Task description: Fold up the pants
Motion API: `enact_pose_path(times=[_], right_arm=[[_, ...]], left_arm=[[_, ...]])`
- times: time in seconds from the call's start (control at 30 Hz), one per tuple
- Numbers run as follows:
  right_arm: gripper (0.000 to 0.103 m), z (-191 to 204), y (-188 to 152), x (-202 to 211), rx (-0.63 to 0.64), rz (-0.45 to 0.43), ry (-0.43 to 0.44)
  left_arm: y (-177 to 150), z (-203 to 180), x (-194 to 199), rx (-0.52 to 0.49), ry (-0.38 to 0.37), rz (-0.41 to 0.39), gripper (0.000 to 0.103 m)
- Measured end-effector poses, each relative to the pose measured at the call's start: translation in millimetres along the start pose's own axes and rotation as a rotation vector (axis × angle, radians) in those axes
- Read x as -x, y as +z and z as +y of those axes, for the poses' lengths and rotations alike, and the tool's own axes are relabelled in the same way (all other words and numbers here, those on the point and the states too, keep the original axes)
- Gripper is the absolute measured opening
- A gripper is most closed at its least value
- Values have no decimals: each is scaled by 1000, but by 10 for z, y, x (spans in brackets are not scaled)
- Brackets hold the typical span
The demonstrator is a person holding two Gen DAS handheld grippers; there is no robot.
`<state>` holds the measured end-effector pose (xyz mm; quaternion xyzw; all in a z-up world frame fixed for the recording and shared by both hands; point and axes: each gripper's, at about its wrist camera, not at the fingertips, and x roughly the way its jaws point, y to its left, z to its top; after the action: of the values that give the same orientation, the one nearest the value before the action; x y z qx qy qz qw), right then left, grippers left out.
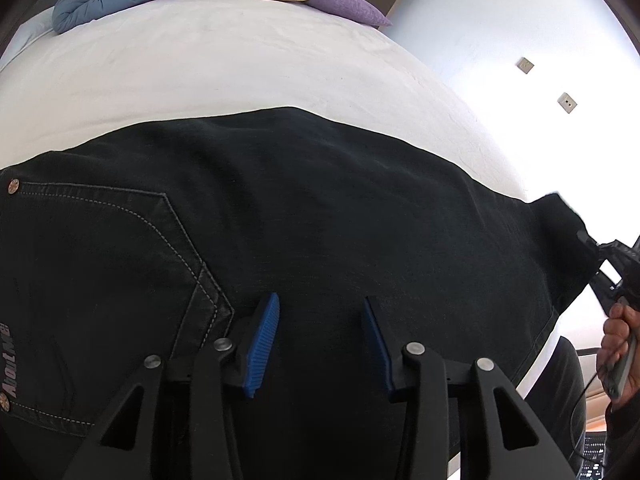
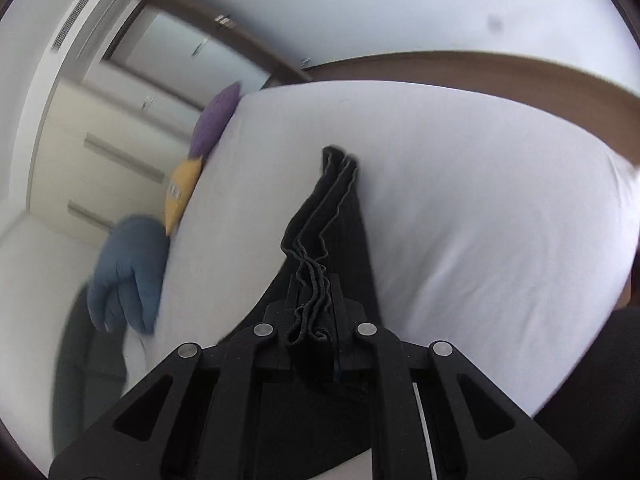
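Folding is under way but far from finished: black denim pants (image 1: pixel 304 216) lie spread across the white-sheeted bed (image 1: pixel 200 68), seat side up, and one end has been lifted off the sheet. The right gripper (image 2: pixel 314 320) is clamped shut on a bunched stack of hems, several dark layers pinched together between its jaws, with the free edges fanning out toward the bed's far side. The left gripper (image 1: pixel 320 344) hangs just above the seat of the pants, its blue ribbed pads (image 1: pixel 262 344) standing apart with only flat cloth beneath them; the pads do not appear to press on anything. Judging by this, the legs have probably been laid one over the other, and what remains is to carry the held end over toward the waistband, then smooth and halve the bundle.

The fabric looks heavy and matte, with pale contrast stitching round a back pocket (image 1: pixel 112 252), copper rivets and a lettered patch at the waist. It lies mostly flat on the bed, with soft wrinkles near the lifted end. The right wrist view is motion-blurred, so the layer count in the grip is uncertain.
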<state>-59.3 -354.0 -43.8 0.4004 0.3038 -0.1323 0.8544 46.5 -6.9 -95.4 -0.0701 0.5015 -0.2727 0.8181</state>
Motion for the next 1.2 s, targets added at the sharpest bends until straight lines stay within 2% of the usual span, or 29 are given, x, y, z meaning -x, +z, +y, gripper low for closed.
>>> enact_pose_path(times=[0.1, 0.17, 0.2, 0.27, 0.33, 0.43, 0.5, 0.53, 0.57, 0.6, 0.63, 0.7, 0.83, 0.9, 1.0, 1.03, 1.1, 1.17, 1.2], right_arm=[[9, 928, -567, -248, 393, 118, -11], [9, 1272, -1050, -491, 592, 203, -61], [9, 1325, -1237, -620, 636, 240, -80], [9, 1298, -1457, -961, 650, 299, -132], [9, 1245, -1475, -1147, 621, 298, -127], [9, 1311, -1498, -1189, 661, 284, -127], [9, 1328, -1551, -1195, 668, 274, -122], [9, 1338, -1544, -1247, 665, 267, -121], [9, 1359, -1550, -1256, 660, 253, -119], [9, 1357, -1605, -1181, 660, 239, -118], [9, 1382, -1633, -1114, 667, 226, -121], [9, 1477, -1693, -985, 705, 190, -135], [9, 1692, -1749, -739, 771, 138, -150], [9, 1752, -1799, -664, 795, 124, -157], [9, 1810, -1869, -603, 816, 117, -160], [9, 1827, -1892, -584, 822, 117, -160], [9, 1861, -1918, -563, 830, 118, -157], [9, 1848, -1923, -485, 835, 123, -155], [10, 1859, -1920, -469, 836, 124, -156]], left_arm=[[-3, 22, 9, 10, -9, -5, 44], [-5, 41, 21, 12, -10, -6, 44], [-7, 52, 29, 12, -6, -7, 43], [1, 57, 33, 12, -6, -5, 43], [22, 68, 44, 19, -10, -3, 43], [59, 79, 90, 67, -10, -5, 46], [95, 24, 126, 95, -56, -8, 55], [122, -36, 147, 101, -90, -12, 63], [162, -140, 164, 93, -120, -15, 76], [200, -227, 164, 89, -137, -10, 85], [232, -277, 145, 93, -160, -3, 99], [322, -353, 60, 138, -251, 13, 101], [497, -351, -189, 324, -420, 55, 101], [556, -378, -288, 362, -445, 83, 101], [636, -508, -421, 324, -422, 134, 101], [649, -540, -457, 311, -408, 148, 100], [636, -540, -489, 292, -393, 167, 87], [653, -527, -510, 271, -394, 197, 36], [654, -520, -520, 259, -385, 212, 25]])
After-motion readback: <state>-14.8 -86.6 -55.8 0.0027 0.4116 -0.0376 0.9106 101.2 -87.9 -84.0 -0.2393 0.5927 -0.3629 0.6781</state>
